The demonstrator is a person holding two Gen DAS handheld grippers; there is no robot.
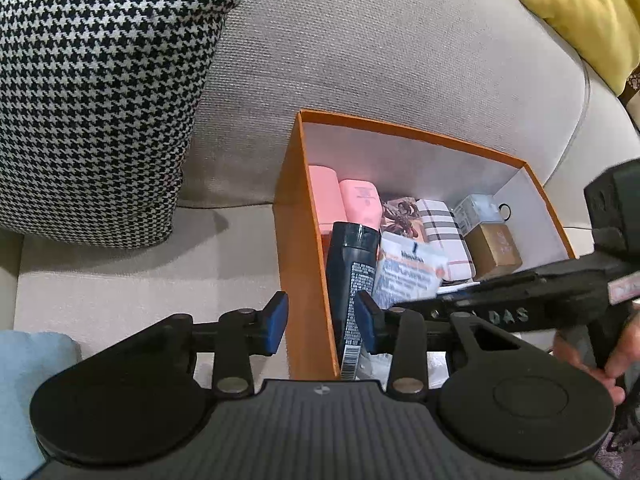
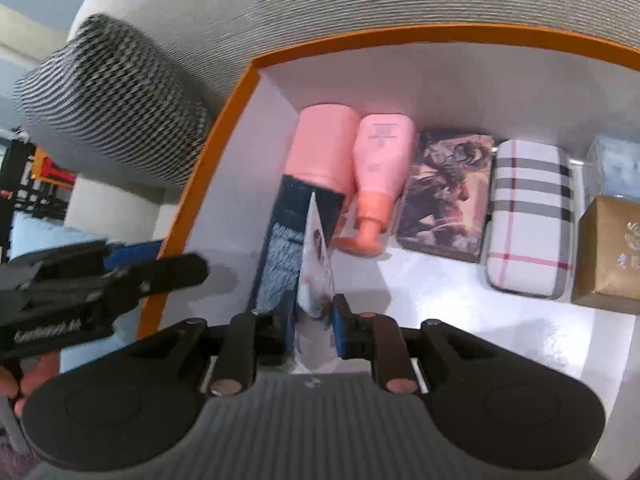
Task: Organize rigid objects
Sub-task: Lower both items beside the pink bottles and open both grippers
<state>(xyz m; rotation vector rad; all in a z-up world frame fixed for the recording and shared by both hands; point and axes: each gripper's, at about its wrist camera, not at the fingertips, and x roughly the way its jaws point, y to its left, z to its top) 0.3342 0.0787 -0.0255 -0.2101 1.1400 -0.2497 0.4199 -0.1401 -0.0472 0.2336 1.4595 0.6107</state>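
The right gripper (image 2: 314, 328) pinches a flat white printed packet (image 2: 316, 268) edge-on, together with a dark bottle (image 2: 288, 248), low inside the orange cardboard box (image 2: 192, 208). The left gripper (image 1: 322, 322) straddles the box's near wall (image 1: 300, 260), jaws apart, the bottle (image 1: 352, 276) just inside. Beyond lie two pink bottles (image 2: 352, 160), a picture card box (image 2: 444, 196), a plaid case (image 2: 528, 216) and a brown carton (image 2: 608, 256). The box sits on a beige fabric sofa (image 1: 380, 60), with a houndstooth cushion (image 1: 100, 80) and a yellow cushion (image 1: 580, 12) behind.
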